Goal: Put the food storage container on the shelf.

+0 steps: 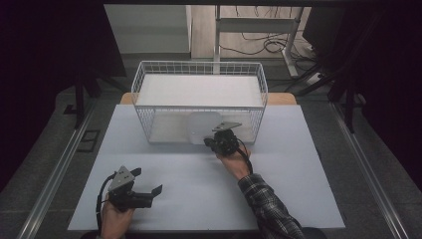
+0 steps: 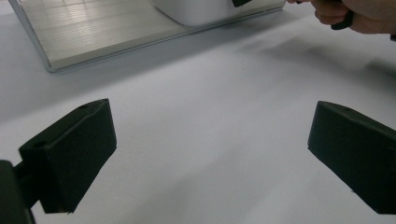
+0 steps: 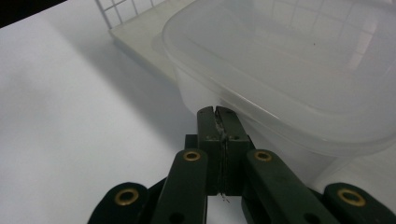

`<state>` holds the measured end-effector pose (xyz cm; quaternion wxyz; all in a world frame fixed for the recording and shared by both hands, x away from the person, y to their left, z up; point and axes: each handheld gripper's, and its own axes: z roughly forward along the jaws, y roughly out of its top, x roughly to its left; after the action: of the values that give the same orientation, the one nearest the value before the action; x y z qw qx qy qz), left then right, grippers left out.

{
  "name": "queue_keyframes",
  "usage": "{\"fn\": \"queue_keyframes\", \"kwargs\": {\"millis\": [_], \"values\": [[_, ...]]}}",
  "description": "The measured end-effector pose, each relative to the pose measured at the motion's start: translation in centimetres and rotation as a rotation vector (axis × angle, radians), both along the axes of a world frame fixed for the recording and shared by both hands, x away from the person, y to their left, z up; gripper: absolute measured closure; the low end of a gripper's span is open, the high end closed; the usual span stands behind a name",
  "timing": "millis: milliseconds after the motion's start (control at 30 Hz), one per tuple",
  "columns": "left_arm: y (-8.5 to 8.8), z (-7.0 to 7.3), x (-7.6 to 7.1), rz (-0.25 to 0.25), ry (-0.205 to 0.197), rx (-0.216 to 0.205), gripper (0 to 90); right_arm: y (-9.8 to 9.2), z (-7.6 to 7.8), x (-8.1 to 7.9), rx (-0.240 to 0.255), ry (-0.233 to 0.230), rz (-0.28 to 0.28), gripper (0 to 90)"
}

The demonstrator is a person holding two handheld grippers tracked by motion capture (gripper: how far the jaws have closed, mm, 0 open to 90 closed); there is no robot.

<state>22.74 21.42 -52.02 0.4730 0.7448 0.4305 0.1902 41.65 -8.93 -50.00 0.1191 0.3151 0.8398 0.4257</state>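
- Left gripper (image 1: 149,191): rested low near the front-left corner of the white table (image 1: 298,199), jaws spread wide with bare tabletop between them, holding nothing; well apart from the work. Best kept parked there, clear of the other arm's path.
- Wire basket (image 1: 199,69): white mesh, stood at the far edge of the table, about centred; its front side appeared open, with a pale floor panel showing in the left gripper view.
- Plastic container (image 3: 299,79): translucent, lidded, rounded corners, sat at the basket's front, its near corner jutting over the basket floor's edge toward the person.
- Right gripper (image 3: 218,122): jaws pressed fully together, gripping nothing; tips sat just under the container's lid rim at its near corner, touching or nearly so.
- Handling note: the step looked like nudging the container with closed tips. Judged best done low on the wall, pushing level and slowly, since pressure beneath the rim could lift the lid or tip the container.
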Motion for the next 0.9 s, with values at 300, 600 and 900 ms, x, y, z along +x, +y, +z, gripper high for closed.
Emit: {"fn": "queue_keyframes", "kwargs": {"millis": [300,600,900], "values": [[0.0,-0.1,0.1,-0.007,0.005,0.000,0.9,0.8,-0.2,1.5,-0.012,-0.010,-0.017,88.5],[0.0,-0.2,0.2,-0.014,0.010,-0.009,0.9,1.2,-0.3,2.6,-0.016,-0.018,-0.041,88.5],[0.0,-0.2,0.2,-0.013,0.013,-0.008,0.9,1.1,0.1,2.0,-0.006,-0.024,-0.018,82.9]]}}
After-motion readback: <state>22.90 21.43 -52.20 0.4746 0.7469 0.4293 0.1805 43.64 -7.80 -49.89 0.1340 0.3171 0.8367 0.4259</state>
